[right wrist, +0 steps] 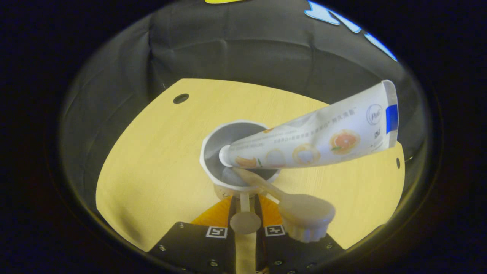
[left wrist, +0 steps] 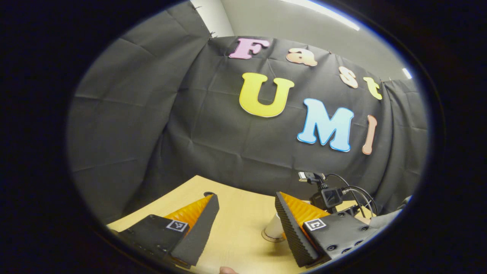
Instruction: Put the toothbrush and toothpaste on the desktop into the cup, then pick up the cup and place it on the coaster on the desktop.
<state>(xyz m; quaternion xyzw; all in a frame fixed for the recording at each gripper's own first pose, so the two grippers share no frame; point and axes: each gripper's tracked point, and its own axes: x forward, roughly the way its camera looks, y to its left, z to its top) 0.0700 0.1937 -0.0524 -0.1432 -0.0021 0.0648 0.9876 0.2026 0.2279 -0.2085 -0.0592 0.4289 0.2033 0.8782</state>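
- Desktop (right wrist: 152, 163): light wood-grain top with a rounded outline, seen in both gripper views.
- Round hole (right wrist: 180, 98): dark, set in the desktop near its far left edge in the right gripper view; a smaller hole (right wrist: 398, 163) lies near the right edge.
- Black cloth wall (left wrist: 152, 114): creased, hanging behind the desktop and wrapping round its sides.
- Pale room wall (left wrist: 266, 19): visible above the cloth in the left gripper view.
- Ceiling strip light (left wrist: 323, 13): bright, long, at the top of the left gripper view.
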